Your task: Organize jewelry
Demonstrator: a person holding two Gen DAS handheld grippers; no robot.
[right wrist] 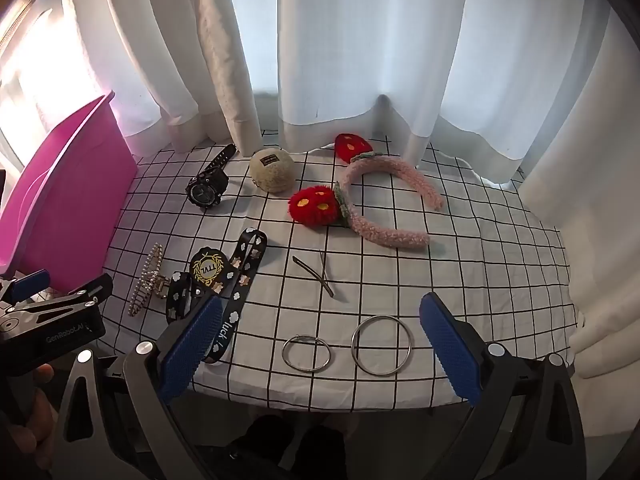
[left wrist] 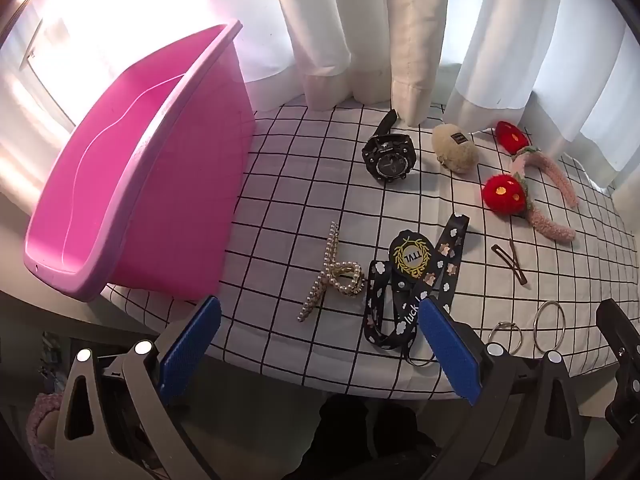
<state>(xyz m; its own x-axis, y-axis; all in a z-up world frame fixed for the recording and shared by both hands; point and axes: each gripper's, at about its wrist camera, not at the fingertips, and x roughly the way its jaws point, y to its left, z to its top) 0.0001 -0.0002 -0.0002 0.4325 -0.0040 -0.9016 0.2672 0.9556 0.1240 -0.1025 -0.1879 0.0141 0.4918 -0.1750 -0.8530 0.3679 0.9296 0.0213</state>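
A: Quick pass. Left gripper point(left wrist: 320, 344) released, jaws wide, nothing between them. Right gripper point(right wrist: 320, 344) same, hovering over the near table edge.

B: Where's the jewelry?

A: All loose on the checked tablecloth point(right wrist: 460, 280). Two silver bangles point(right wrist: 348, 346) nearest, just beyond the right gripper. Black lanyard point(left wrist: 412, 276) and pearl hair claw point(left wrist: 334, 272) near-left, crossed hairpins point(right wrist: 316, 274) in the middle. Black watch point(right wrist: 208, 190), plush pouch point(right wrist: 272, 176) and strawberry headband point(right wrist: 376, 200) at the far side. Pink bin point(left wrist: 132, 184) on the left looks empty, though its near end is out of sight.

B: Step in hand?

A: First pick, I'd say. Left should take the claw, closest to the bin. Grip the chunky pearl body, not the tips.

B: And the bangles?

A: Thin and flat, so pinch across the rim at a steep angle, one at a time, or they'll slide.
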